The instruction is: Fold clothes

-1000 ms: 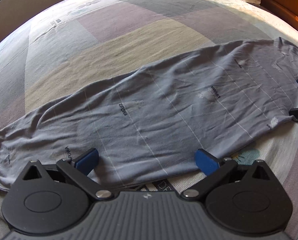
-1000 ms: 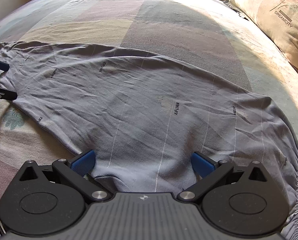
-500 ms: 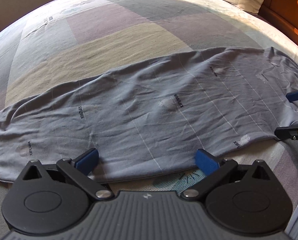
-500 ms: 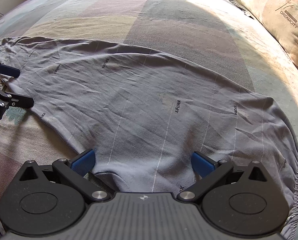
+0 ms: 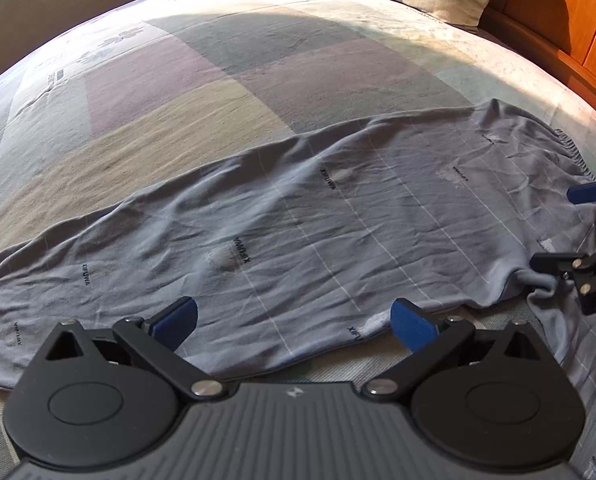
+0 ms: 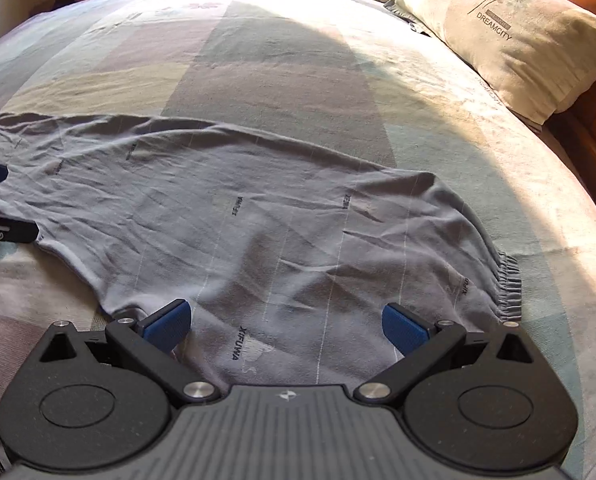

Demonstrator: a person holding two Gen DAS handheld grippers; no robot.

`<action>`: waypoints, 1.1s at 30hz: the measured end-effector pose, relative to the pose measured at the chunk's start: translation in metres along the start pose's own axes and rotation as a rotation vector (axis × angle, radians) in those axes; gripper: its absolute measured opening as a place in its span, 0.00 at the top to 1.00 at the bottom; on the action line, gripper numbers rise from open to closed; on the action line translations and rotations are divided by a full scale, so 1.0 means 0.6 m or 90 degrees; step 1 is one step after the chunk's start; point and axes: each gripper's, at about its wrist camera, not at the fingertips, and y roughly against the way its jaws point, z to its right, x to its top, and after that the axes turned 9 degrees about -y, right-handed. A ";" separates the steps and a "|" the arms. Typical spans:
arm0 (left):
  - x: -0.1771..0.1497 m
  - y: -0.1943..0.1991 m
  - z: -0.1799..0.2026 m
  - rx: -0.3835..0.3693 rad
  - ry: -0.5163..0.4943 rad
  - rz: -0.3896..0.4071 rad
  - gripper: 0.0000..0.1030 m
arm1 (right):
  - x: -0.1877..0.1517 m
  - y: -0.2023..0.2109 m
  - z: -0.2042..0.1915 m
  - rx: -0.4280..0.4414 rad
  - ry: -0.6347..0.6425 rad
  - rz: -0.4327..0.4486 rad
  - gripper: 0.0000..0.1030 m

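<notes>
Flat on one bed (image 5: pixel 258 92): one grey garment (image 5: pixel 337 240); one pillow (image 6: pixel 509 36); two tongs, left tongs (image 5: pixel 294 320) and right tongs (image 6: pixel 286 324), both wide

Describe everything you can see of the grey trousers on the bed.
The grey trousers look like thin, soft, creased cloth with faint white lines and small dark printed words. A gathered elastic waistband sits at one end. They lie flat, folded lengthwise, on the patchwork bedsheet, with both open grippers at their near edge.
</notes>
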 end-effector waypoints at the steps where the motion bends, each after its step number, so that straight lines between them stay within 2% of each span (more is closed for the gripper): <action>1: 0.006 -0.001 0.008 -0.004 -0.004 0.002 0.01 | -0.002 -0.008 0.001 -0.008 0.006 -0.007 0.00; 6: 0.035 0.002 0.044 -0.021 -0.031 0.007 0.01 | -0.015 0.009 0.007 0.011 0.009 -0.003 0.00; 9: 0.055 -0.007 0.076 -0.035 -0.057 0.014 0.01 | -0.020 0.041 0.027 0.028 0.003 0.019 0.00; 12: 0.075 -0.015 0.107 -0.048 -0.083 0.022 0.01 | -0.029 0.057 0.054 0.015 -0.002 0.026 0.00; 15: 0.090 -0.031 0.140 -0.058 -0.107 0.023 0.01 | -0.044 0.049 0.089 0.007 -0.020 0.003 0.00; 17: 0.089 -0.049 0.153 -0.053 -0.115 0.003 0.01 | -0.057 0.037 0.111 0.022 -0.045 -0.022 0.00; 20: 0.070 -0.075 0.146 -0.058 -0.079 -0.050 0.00 | -0.082 0.020 0.137 0.056 -0.077 -0.062 0.00; 21: 0.063 -0.072 0.134 -0.070 -0.039 -0.047 0.01 | -0.089 0.024 0.141 0.063 -0.076 -0.052 0.00; 24: 0.065 -0.061 0.120 -0.064 -0.016 -0.060 0.01 | -0.104 0.028 0.146 0.074 -0.062 -0.045 0.00; 28: 0.096 -0.043 0.124 -0.050 -0.041 -0.038 0.01 | -0.113 0.027 0.142 0.075 -0.020 -0.037 0.00; 33: 0.160 -0.061 0.152 -0.087 -0.055 0.005 0.01 | -0.116 0.027 0.141 0.072 -0.020 -0.030 0.00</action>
